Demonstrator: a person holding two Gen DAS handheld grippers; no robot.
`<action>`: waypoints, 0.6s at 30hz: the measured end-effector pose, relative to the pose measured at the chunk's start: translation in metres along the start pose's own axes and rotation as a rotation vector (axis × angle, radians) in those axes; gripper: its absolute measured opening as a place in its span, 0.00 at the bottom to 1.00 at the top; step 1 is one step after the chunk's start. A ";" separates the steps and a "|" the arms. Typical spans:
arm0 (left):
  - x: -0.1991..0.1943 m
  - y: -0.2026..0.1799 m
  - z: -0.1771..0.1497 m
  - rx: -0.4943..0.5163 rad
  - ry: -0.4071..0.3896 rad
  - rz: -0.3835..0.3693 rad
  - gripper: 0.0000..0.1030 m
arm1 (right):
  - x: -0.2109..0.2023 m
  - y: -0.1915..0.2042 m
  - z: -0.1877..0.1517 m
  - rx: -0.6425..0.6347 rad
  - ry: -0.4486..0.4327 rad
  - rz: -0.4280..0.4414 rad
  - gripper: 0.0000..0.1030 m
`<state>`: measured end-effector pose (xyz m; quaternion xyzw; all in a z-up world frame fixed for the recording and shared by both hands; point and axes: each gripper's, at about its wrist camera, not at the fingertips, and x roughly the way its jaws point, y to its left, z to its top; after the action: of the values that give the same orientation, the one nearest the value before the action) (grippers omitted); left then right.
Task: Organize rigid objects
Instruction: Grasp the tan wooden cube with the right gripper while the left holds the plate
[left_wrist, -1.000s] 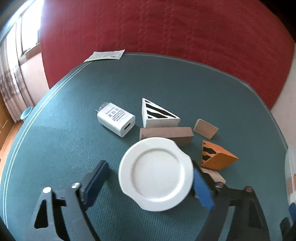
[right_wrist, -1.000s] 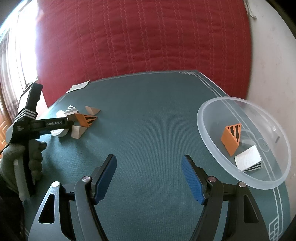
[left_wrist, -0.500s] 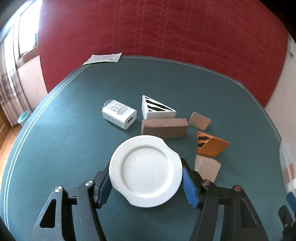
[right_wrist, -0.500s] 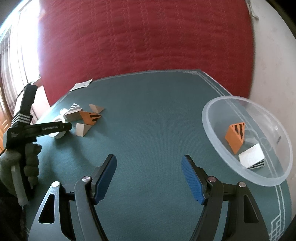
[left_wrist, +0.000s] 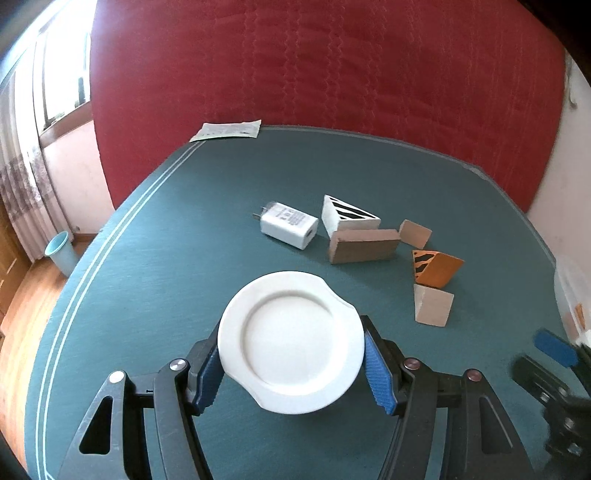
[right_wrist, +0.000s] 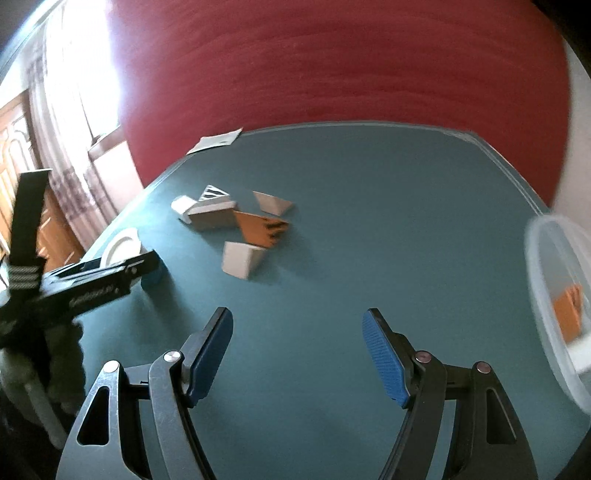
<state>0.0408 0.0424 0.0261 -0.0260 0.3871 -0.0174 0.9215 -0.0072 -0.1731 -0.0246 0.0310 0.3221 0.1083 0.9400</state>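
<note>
A red quilted backdrop rises behind a teal table (left_wrist: 155, 280); in the left wrist view the left gripper (left_wrist: 291, 363) is now clamped on the plate (left_wrist: 290, 341), its pads against both rims where a second ago they stood wide of it, and the plate looks lifted slightly off the cloth near the front edge. Toward the middle lie a charger (left_wrist: 289, 229), a striped wedge (left_wrist: 347, 218), a brown block (left_wrist: 364, 250), an orange wedge (left_wrist: 436, 267) and two tan pieces. So the plate is secured and, I judge, ready to carry. In the right wrist view, blurred, the right gripper (right_wrist: 297, 354) holds its jaws apart, empty, having swung toward the pile; the bowl (right_wrist: 543, 266) with an orange piece sits at the right edge
</note>
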 end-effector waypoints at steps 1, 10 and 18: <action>-0.001 0.002 0.000 -0.003 -0.002 -0.001 0.66 | 0.006 0.005 0.004 -0.006 0.007 0.011 0.70; -0.005 0.016 -0.004 -0.023 0.002 -0.001 0.66 | 0.057 0.038 0.030 -0.028 0.066 0.055 0.55; -0.006 0.022 -0.004 -0.029 0.007 -0.014 0.66 | 0.085 0.054 0.043 -0.054 0.074 -0.002 0.36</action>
<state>0.0341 0.0650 0.0258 -0.0421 0.3905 -0.0184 0.9195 0.0743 -0.1011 -0.0351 0.0015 0.3536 0.1172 0.9280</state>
